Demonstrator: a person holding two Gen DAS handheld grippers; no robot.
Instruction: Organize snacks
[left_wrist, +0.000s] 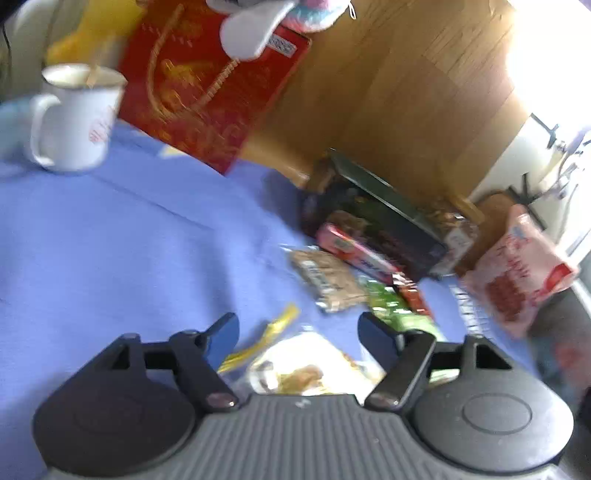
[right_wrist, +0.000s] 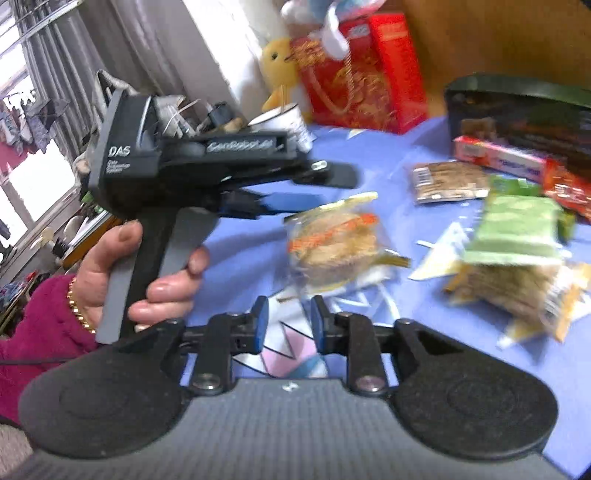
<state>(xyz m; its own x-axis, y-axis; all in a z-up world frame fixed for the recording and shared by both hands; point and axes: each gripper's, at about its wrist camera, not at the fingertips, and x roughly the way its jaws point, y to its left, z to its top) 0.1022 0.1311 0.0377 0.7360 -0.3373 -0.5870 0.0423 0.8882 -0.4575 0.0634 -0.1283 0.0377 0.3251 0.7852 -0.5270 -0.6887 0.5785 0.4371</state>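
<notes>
Left wrist view is motion-blurred: the left gripper (left_wrist: 297, 334) has its jaws released, wide apart above a clear snack packet (left_wrist: 306, 369) that is partly hidden by the gripper body, nothing pressed between them. Right wrist view shows the right gripper (right_wrist: 287, 321) with jaws narrowly parted and empty over the blue surface (right_wrist: 369, 162); beyond them lies the same packet, under the left gripper's tips. Farther right, blurred snacks (right_wrist: 517, 221) lie scattered before a dark box (right_wrist: 524, 107), labels unreadable.
</notes>
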